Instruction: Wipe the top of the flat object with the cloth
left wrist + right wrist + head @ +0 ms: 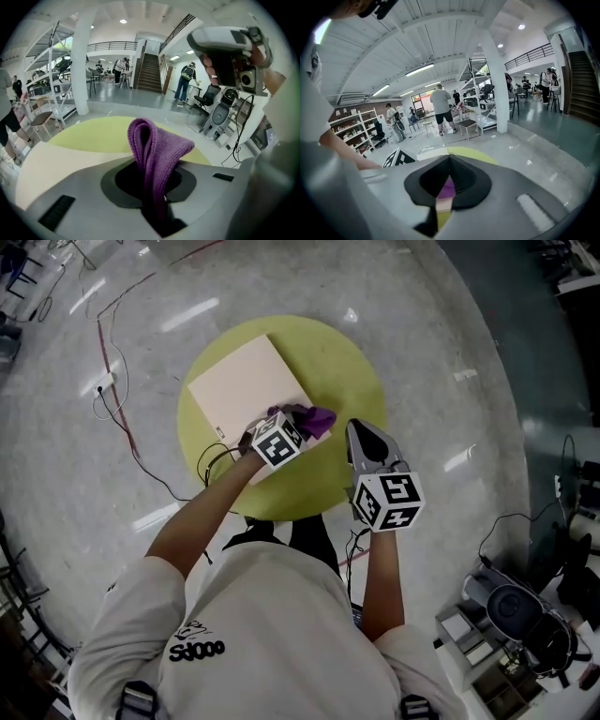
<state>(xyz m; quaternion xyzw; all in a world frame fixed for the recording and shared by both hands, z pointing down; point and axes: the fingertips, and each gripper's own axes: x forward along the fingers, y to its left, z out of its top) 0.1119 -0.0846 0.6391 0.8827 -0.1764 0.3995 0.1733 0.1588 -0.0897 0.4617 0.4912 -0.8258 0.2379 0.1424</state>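
As we leaned over the round yellow-green table [352, 362] at the centre of the head view, our left gripper [298, 424] was clamped on the purple cloth [317, 415], the folded fabric standing up between its closed jaws in the left gripper view. The cloth sat at the lower right edge of the flat beige board [246, 382], which lay on the table's upper left part. Our right gripper [362, 437] was held just right of the cloth, above bare tabletop, its jaws drawn together to a thin slit with nothing between them. Cables [117, 381] trailed across the pale floor [450, 324] at the frame's left.
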